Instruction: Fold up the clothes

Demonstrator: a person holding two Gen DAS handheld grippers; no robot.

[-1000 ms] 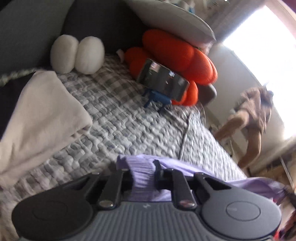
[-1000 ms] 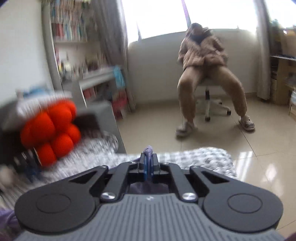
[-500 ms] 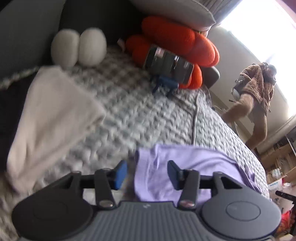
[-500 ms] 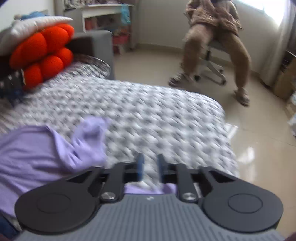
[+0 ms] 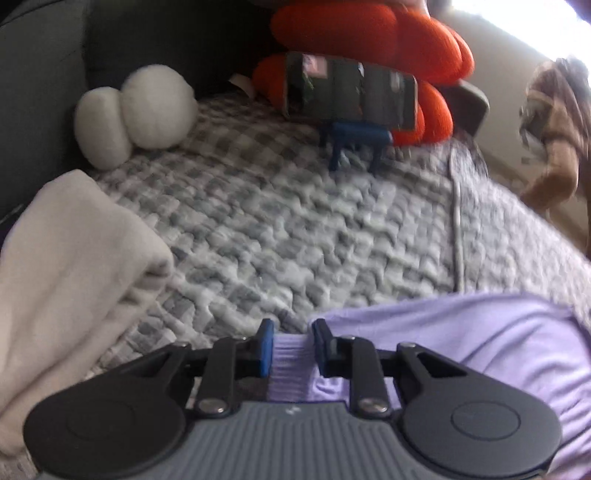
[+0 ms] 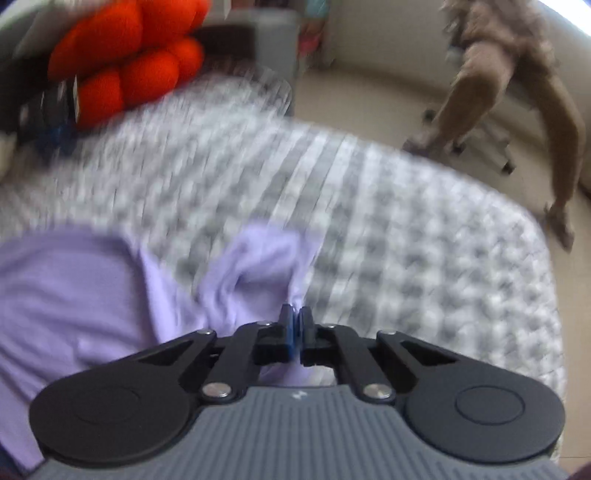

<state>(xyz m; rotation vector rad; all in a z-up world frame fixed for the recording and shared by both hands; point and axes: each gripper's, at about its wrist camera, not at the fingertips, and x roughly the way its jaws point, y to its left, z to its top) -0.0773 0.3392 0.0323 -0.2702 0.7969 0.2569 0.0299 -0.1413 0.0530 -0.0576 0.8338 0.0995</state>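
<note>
Lilac garment (image 5: 480, 343) beside bare quilt (image 5: 295, 229)

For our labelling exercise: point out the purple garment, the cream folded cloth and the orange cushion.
purple garment (image 5: 498, 339), left wrist view, its flat middle.
cream folded cloth (image 5: 70, 266), left wrist view, top layer.
orange cushion (image 5: 369, 33), left wrist view, upper lobe.

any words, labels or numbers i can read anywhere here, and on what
None can be read.
Small pale mark on the grey body of the left gripper: a logo, no letters to make out.
Same mark on the right gripper: too small to read.
Phone on its blue stand: the screen is blurred, nothing legible.
</note>
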